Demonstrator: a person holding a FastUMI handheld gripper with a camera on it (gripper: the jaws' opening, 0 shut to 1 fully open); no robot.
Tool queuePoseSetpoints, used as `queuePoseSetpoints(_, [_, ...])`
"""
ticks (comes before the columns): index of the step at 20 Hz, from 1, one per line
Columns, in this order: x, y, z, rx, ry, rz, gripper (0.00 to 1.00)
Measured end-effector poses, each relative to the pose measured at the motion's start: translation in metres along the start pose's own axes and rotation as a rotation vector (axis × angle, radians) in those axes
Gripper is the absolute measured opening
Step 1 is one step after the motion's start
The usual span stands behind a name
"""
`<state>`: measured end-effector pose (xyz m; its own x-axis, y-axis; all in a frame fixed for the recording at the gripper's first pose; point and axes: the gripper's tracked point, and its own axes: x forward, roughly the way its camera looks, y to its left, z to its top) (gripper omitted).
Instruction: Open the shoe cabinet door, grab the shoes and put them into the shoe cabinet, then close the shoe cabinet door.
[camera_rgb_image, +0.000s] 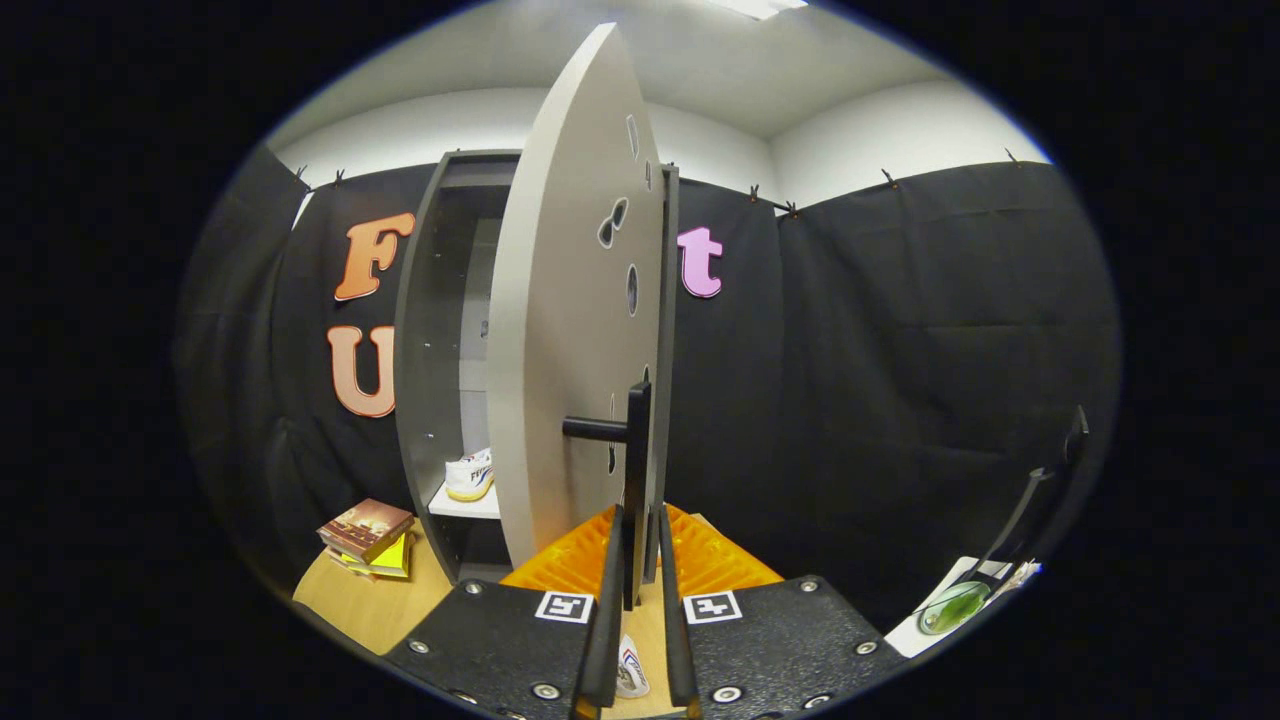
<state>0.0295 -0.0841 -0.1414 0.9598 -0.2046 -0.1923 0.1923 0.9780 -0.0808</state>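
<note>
The grey shoe cabinet (425, 330) stands ahead against the booth wall. Its light grey door (560, 330) is swung partly open, nearly edge-on to me. A black bar handle (637, 440) runs upright on the door's near edge. My gripper (638, 520) is shut on the lower part of that handle, one finger on each side. Inside the cabinet, a white shoe (470, 475) with a yellowish sole rests on a white shelf (465, 506). Below, between my fingers near their base, lies a small white thing with red and blue marks (631, 668); I cannot tell what it is.
A stack of books (368, 532) lies on the wooden tabletop (365, 605) left of the cabinet. To the right, a black desk lamp (1040, 495) rises over a white surface that carries a green object (950, 606).
</note>
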Motion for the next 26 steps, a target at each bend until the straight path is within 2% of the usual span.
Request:
queuePoseSetpoints(2, [0.001, -0.025, -0.001, 0.013, -0.002, -0.066, 0.18])
queuePoseSetpoints(5, [-0.013, -0.079, -0.017, 0.120, 0.036, -0.183, 0.16])
queuePoseSetpoints(7, [-0.029, -0.089, -0.034, 0.087, 0.037, -0.228, 0.15])
queuePoseSetpoints(8, [-0.035, -0.083, -0.042, 0.069, 0.040, -0.224, 0.14])
queuePoseSetpoints(10, [-0.040, -0.061, -0.062, 0.038, 0.057, -0.181, 0.15])
queuePoseSetpoints(12, [-0.040, -0.022, -0.089, 0.014, 0.074, -0.097, 0.14])
queuePoseSetpoints(17, [0.001, 0.057, -0.205, -0.083, 0.234, 0.099, 0.18])
queuePoseSetpoints(20, [0.020, 0.081, -0.289, -0.128, 0.423, 0.168, 0.24])
queuePoseSetpoints(22, [0.037, 0.088, -0.330, -0.134, 0.482, 0.207, 0.27])
queuePoseSetpoints(26, [0.070, 0.090, -0.404, -0.139, 0.644, 0.204, 0.32])
